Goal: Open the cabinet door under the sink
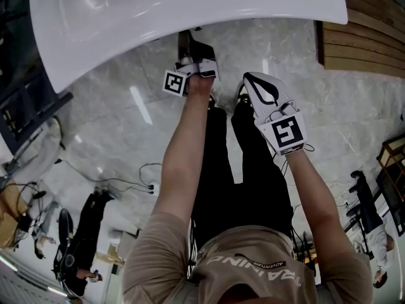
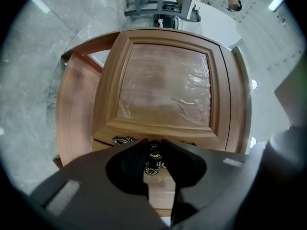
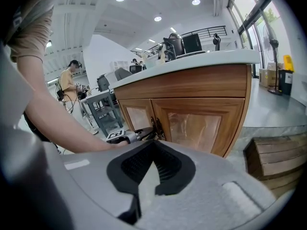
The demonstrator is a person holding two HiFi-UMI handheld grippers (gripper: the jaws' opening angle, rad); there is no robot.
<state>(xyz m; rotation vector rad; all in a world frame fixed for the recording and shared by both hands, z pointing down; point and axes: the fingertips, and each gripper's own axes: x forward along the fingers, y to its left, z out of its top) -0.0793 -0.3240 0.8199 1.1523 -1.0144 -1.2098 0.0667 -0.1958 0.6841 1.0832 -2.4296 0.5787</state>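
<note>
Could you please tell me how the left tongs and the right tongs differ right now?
The left tongs are closed around a door knob; the right tongs are shut on nothing. The left tongs are up against the cabinet; the right tongs hang back from it. Both point toward it.

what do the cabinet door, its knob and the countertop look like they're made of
Cabinet door: wood or wood veneer, warm brown satin finish, grain visible on the frame; its panel sits under wrinkled clear plastic film. Knob: dark, probably aged metal, ornate cast pattern with glints. Countertop: white, smooth and glossy, showing reflections; stone or solid surface, cannot tell.
</note>
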